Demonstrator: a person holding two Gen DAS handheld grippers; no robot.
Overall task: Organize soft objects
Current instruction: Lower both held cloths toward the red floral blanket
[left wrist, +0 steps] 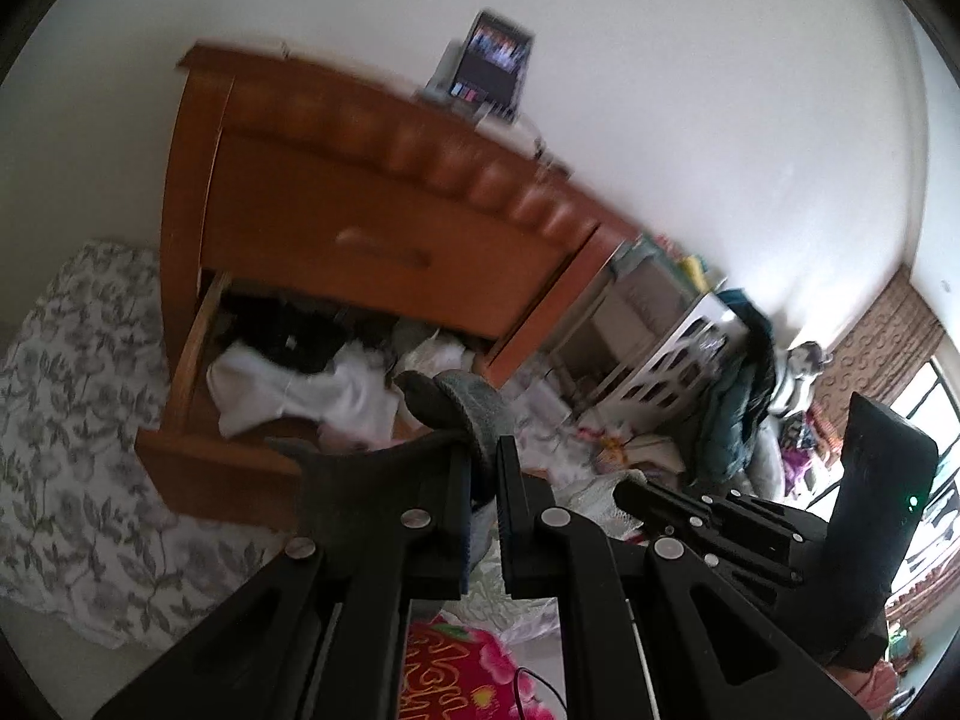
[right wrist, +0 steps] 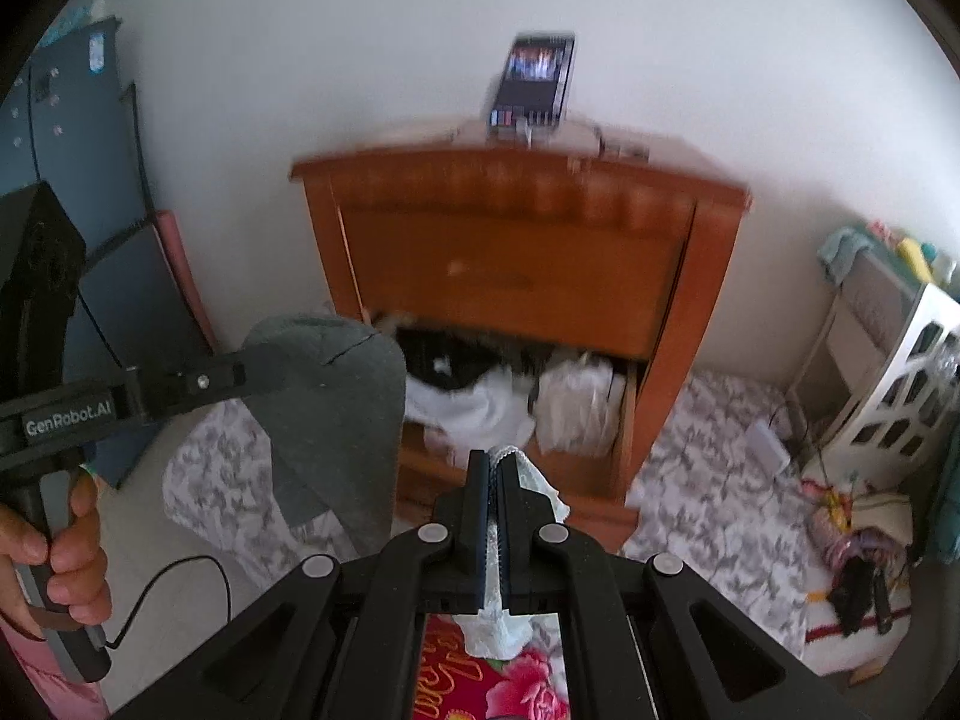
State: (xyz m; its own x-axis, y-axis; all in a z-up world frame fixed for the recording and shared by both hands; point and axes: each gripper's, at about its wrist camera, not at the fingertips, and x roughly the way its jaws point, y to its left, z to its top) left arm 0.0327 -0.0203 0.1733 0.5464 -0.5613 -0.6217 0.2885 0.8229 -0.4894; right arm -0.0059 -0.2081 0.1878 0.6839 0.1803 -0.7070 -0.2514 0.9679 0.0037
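Fingers of the left gripper (left wrist: pixel 483 462) pressed together on a grey sock (left wrist: pixel 462 414), seen also from the right wrist as a wide grey flap (right wrist: pixel 336 408) hanging from the jaws, above and short of the open bottom drawer (left wrist: pixel 198 468) of the wooden nightstand (left wrist: pixel 372 210). Fingers of the right gripper (right wrist: pixel 495 474) shut on a thin white lace cloth (right wrist: pixel 498 630), most of it drooping below the jaws. Both held in front of the drawer, already crowded with white and black garments (left wrist: pixel 300 384). Likely trouble — the loose sock end catching on the drawer front, or falling outside onto the floral bedding (left wrist: pixel 66 420). Lace gripped by a narrow strip only, so probably easy to slip. Pictures blurred — fine detail uncertain.
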